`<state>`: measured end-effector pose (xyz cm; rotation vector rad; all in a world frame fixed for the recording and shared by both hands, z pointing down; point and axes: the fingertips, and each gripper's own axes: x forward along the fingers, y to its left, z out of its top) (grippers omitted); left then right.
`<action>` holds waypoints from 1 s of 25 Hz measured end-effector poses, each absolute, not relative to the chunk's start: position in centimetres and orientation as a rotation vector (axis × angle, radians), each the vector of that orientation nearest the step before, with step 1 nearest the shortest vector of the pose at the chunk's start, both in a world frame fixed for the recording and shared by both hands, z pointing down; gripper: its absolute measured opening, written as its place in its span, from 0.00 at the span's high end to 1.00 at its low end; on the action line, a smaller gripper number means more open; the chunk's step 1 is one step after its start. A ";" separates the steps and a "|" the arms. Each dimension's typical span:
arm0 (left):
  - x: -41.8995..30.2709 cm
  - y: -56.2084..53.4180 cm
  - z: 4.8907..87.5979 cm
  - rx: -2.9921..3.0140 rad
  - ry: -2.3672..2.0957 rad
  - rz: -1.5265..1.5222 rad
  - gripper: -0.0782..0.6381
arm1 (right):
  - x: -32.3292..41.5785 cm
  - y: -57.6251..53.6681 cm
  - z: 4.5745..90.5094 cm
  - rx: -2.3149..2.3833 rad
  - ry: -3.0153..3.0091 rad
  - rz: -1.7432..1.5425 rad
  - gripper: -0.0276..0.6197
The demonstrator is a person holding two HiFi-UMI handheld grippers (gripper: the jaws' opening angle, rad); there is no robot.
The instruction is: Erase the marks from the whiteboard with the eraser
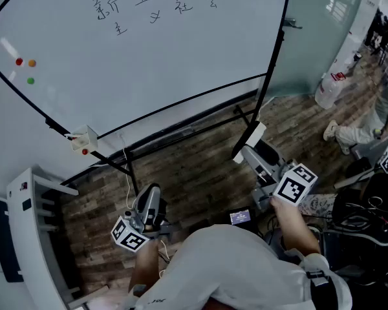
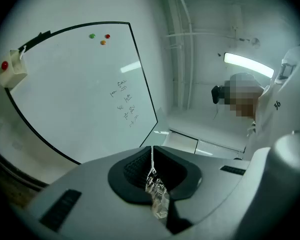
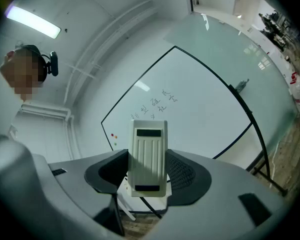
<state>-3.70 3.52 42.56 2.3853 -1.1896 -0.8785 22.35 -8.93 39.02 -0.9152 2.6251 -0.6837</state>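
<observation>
White eraser point(image 3: 149, 154) is clamped between the jaws of the right gripper point(image 3: 149, 171), low centre of its view, well apart from the whiteboard point(image 1: 149, 63). Left gripper point(image 2: 152, 171) has its jaws together on nothing. We judge wiping not yet begun: the marks point(image 1: 156, 6) at upper centre of the head view look intact, so the whole erase is left.
</observation>
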 end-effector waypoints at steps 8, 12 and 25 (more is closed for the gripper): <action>-3.5 3.4 42.8 2.390 -1.168 -0.860 0.88 | 21.9 -8.6 39.0 -0.922 2.639 -0.676 0.56; -3.7 3.2 43.3 2.382 -1.152 -0.853 0.88 | 21.6 -8.3 39.2 -0.943 2.644 -0.670 0.56; -4.6 3.2 43.8 2.414 -1.050 -0.812 0.88 | 20.8 -6.9 39.8 -1.078 2.581 -0.688 0.56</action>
